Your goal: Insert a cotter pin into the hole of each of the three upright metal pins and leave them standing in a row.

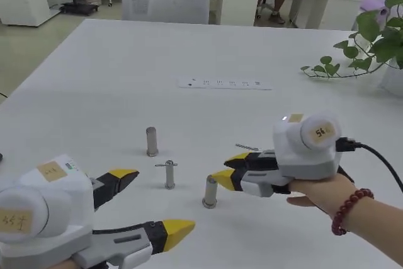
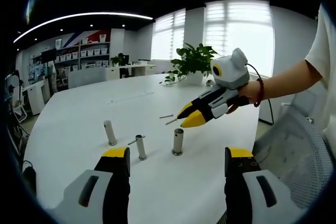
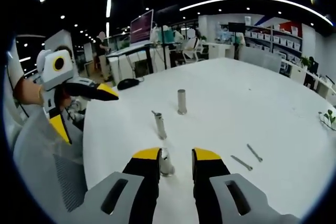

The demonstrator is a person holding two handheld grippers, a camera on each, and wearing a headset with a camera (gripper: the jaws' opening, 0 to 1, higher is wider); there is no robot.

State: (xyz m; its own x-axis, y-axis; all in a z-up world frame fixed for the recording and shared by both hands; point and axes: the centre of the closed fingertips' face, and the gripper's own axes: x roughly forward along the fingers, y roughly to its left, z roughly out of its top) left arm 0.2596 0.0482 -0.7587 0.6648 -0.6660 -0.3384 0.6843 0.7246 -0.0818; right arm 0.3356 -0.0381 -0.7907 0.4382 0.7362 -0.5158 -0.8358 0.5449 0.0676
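Over the white tabletop (image 1: pixel 126 61), right gripper (image 1: pixel 227 168), jaws narrow, empty, is facing the nearest pin (image 3: pixel 166 162) at its 12 o'clock (probably to steady it). Left gripper (image 1: pixel 157 201) is hovering, jaws wide.

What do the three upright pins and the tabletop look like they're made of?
The far pin, middle pin and near pin look like steel: dull grey with pale highlights down their sides, brushed rather than mirror-bright. The tabletop is smooth matte white with only soft reflections, probably laminate or painted board. Its core can't be told.
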